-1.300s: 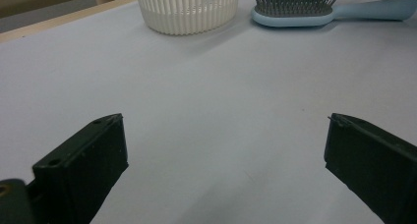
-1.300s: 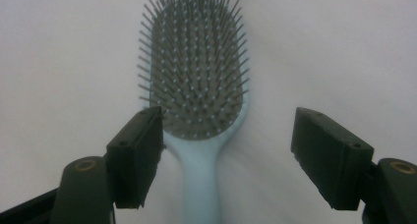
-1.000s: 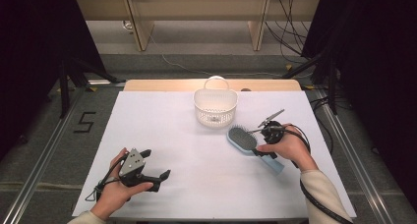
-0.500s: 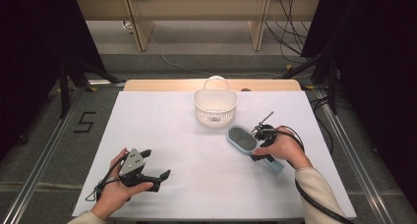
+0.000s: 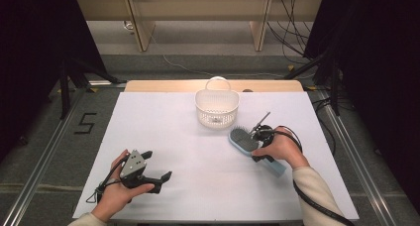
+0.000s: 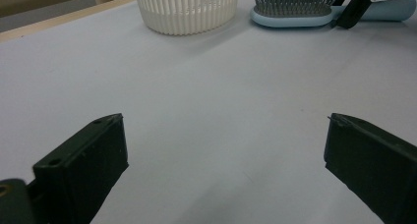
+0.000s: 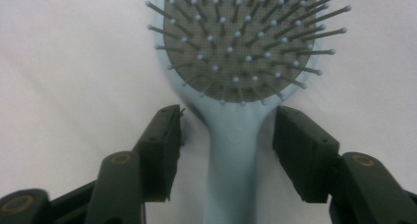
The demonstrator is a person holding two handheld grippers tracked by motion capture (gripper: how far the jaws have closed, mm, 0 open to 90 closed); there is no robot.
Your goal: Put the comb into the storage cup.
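Note:
A light blue hairbrush [image 5: 242,138] lies bristles up on the white table cover, right of centre, its handle pointing toward the person's right hand. My right gripper [image 5: 257,150] is lowered over the neck of the handle. In the right gripper view the jaws [image 7: 227,130] stand on either side of the brush [image 7: 236,52] handle with a gap on each side. They have just been closing, and the pads do not touch the handle. My left gripper [image 5: 158,165] rests at the front left, open and with nothing in it [image 6: 223,135].
A white slatted basket [image 5: 217,112] with a loop handle stands at the back centre, just behind the brush head; a small item lies inside it. From the left gripper view the basket [image 6: 184,13] and the brush [image 6: 292,8] sit far ahead.
My right hand has come down and slightly left onto the brush handle, with its jaws now astride the neck. The left hand and gripper have not moved.

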